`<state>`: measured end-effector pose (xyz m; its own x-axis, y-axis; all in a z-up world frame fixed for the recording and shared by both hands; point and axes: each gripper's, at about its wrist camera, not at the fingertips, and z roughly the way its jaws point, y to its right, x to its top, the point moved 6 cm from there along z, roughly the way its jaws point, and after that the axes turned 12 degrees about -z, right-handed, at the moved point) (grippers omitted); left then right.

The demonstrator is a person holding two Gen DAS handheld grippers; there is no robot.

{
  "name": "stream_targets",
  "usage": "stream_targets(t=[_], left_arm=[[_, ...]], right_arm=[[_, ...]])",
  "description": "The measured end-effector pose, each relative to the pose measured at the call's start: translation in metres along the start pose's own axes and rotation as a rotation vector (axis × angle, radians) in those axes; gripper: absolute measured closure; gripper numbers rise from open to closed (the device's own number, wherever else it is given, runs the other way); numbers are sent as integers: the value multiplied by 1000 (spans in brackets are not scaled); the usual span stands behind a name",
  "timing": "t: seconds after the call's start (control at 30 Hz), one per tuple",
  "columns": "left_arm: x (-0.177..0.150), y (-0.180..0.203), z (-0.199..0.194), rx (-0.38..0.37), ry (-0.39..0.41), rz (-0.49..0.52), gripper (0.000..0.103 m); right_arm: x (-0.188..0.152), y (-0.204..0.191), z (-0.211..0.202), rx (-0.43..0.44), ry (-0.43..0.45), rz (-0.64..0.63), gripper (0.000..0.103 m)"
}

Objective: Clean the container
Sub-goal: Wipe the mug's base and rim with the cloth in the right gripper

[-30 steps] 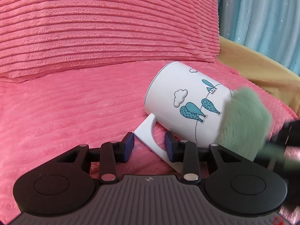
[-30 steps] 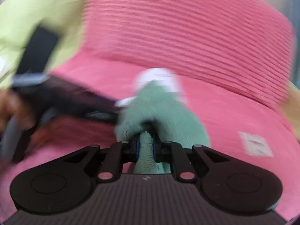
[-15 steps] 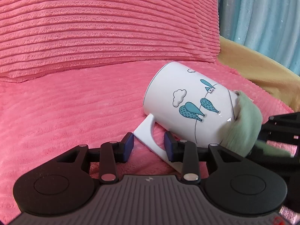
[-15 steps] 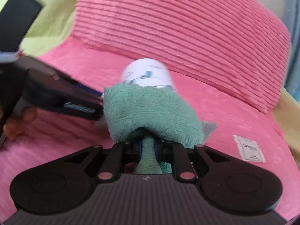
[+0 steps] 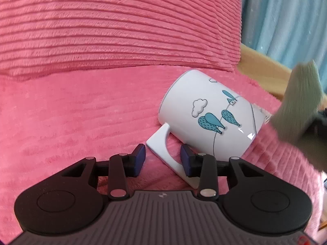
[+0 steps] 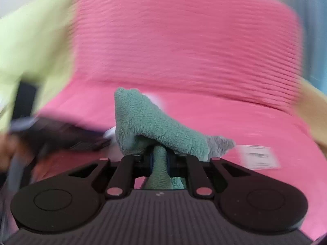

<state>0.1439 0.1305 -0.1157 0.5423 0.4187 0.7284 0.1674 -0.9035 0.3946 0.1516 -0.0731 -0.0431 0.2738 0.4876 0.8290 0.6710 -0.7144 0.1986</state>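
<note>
Lying on its side on the pink ribbed blanket (image 5: 81,112), the white mug (image 5: 208,112) is resting its handle between the parted, empty fingers of the left gripper (image 5: 162,160). Beyond its mouth, the right gripper (image 6: 159,159) is squeezing a green cloth (image 6: 147,122), blurred, just off the rim.

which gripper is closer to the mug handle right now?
Left. The left gripper straddles the mug handle, jaws open. The right gripper, clamping the cloth, is off past the mug's mouth.
</note>
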Motion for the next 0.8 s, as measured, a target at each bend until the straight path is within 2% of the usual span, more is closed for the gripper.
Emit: stream_targets(t=[0.07,0.1,0.13,0.27,0.4,0.5,0.57,0.63,0.73,0.8], left_arm=[[1,-3,0,-19,-6,-36,59],[2,-5,0,-32,-10,-57,58],[3,-7,0,-47,-14,-80,58],[6,-18,2,-113,-34,-193,57],[8,-23,4,-157,-46,-235,59],[6,-15,3,-137,-23,-146,60],[2,-1,-2,-109,21,-28,70],[-2,13,-8,-86,71,90,70],[-6,29,-19,-120,131,194,73],[-10,37,-23,-147,140,239,73]], right_arm=[[-6,24,5,-54,-20,97,89],[-9,32,10,-49,-30,152,89],[-11,37,16,-25,-38,212,89],[-17,48,43,144,35,496,89],[-31,53,63,181,43,627,89],[-39,57,62,237,48,681,89],[-41,57,58,267,50,669,89],[-44,57,55,276,49,649,89],[-54,56,48,264,18,619,89],[-61,56,44,256,-15,595,89]])
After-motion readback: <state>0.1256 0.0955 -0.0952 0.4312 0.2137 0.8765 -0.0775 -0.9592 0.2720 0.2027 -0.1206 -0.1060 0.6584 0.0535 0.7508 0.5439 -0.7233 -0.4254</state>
